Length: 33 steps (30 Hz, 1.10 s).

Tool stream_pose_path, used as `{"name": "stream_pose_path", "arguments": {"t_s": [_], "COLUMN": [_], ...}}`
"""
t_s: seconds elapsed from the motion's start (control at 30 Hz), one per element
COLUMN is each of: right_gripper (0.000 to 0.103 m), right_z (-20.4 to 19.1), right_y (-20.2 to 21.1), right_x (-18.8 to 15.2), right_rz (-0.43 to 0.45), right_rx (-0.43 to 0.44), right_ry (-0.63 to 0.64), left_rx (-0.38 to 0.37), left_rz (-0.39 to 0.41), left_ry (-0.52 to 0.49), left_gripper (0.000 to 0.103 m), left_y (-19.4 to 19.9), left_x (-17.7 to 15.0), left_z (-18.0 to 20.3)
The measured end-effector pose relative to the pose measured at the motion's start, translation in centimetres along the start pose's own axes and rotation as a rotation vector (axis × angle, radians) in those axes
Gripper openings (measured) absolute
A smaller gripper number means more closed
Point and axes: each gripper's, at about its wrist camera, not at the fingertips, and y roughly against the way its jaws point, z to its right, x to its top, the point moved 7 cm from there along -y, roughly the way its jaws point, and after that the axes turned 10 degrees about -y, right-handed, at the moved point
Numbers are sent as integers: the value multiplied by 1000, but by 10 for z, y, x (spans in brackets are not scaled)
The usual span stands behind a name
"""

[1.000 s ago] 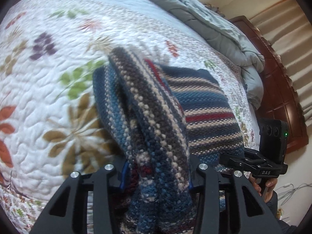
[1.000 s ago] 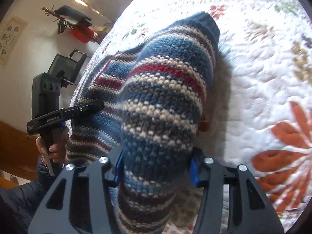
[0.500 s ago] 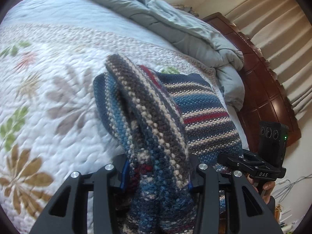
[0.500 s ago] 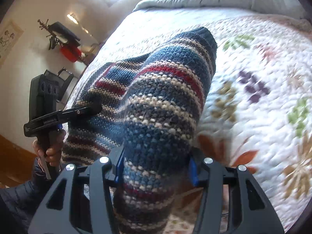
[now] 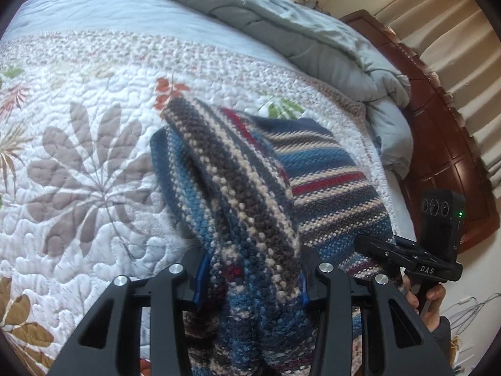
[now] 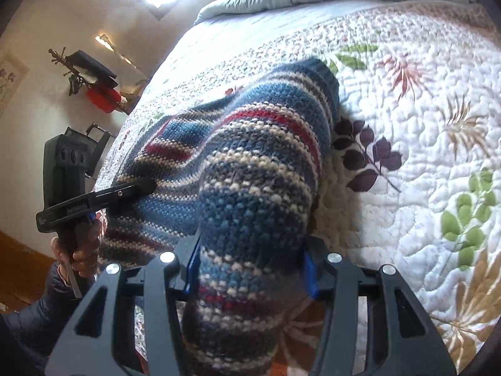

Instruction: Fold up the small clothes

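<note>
A knitted sweater (image 5: 328,175) striped in blue, red, cream and grey hangs lifted over the flowered quilt (image 5: 78,156). My left gripper (image 5: 250,282) is shut on a thick bunch of its knit at the bottom of the left wrist view. In the right wrist view my right gripper (image 6: 250,266) is shut on another bunched edge of the sweater (image 6: 260,172). Each view shows the other gripper at its side, held in a hand and pinching the sweater: the right one (image 5: 407,257), the left one (image 6: 103,200). The far hem trails on the quilt (image 6: 422,125).
A grey-blue duvet (image 5: 281,25) lies heaped along the far side of the bed. A dark wooden headboard (image 5: 444,144) and beige curtains stand beyond it. In the right wrist view a wall with a dark rack and a red object (image 6: 100,97) lies past the bed's left edge.
Both grippers carried the sweater across the bed toward the duvet; the quilt's flowers slid past underneath and the duvet and headboard came nearer. Both grips on the knit stayed the same.
</note>
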Motion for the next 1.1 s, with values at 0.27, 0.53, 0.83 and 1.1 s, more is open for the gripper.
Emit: {"name": "stream_pose_path", "arguments": {"t_s": [0.27,0.53,0.83,1.1], "right_gripper": [53,53,57,65], "right_z": [15,28,27,24], "right_y": [-13,-22,-15,13], "right_x": [-24,-41,-58,-102], "right_rz": [-2,5,-1,-51], "right_rx": [10,55,55,9], "right_ry": [-35,-107,-127,-107], "left_rx": [26,33,57,167], "left_rz": [-29,-29,-42,-32], "left_ry": [-30,-19,-2,-26], "left_gripper": [47,51,54,62], "left_y": [-14,-20,-14,26], "left_x": [-24,-32,-34,-73], "left_z": [-15,-21,-12,8]}}
